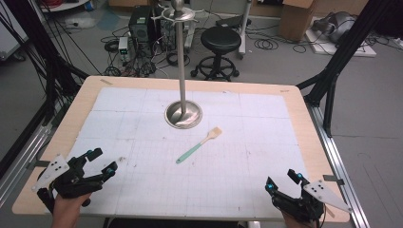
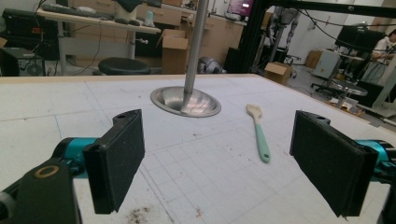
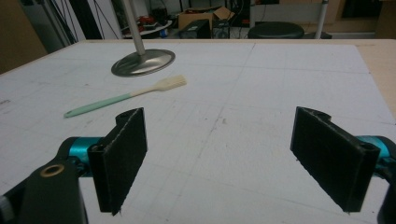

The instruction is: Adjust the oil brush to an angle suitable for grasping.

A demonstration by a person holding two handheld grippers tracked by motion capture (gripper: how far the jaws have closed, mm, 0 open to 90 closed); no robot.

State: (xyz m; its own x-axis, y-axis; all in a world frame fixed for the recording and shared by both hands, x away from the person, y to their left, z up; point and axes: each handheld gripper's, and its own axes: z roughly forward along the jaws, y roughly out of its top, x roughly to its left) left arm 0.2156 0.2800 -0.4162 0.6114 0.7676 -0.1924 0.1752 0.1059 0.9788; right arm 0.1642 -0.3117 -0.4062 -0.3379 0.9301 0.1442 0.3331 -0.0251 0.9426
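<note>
Spatula (image 1: 197, 146) – mint-green handle, cream head; stand (image 1: 183, 114) silver; mat (image 1: 142, 142) white, grid-lined

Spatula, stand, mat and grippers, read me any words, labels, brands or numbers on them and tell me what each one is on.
None can be read.
Spatula: mint handle and pale head, no print visible.
Metal stand: bare metal, no label.
White mat: faint grid lines, no figures.
Left gripper and right gripper: no marking legible.
Boxes and a screen in the background of the left gripper view: too blurred to read.

Beyond your bench (image 1: 304, 123) you see a black stool (image 1: 220, 40), computer towers (image 1: 141, 26), cardboard boxes (image 1: 297, 16) and floor cables (image 1: 271, 45).
</note>
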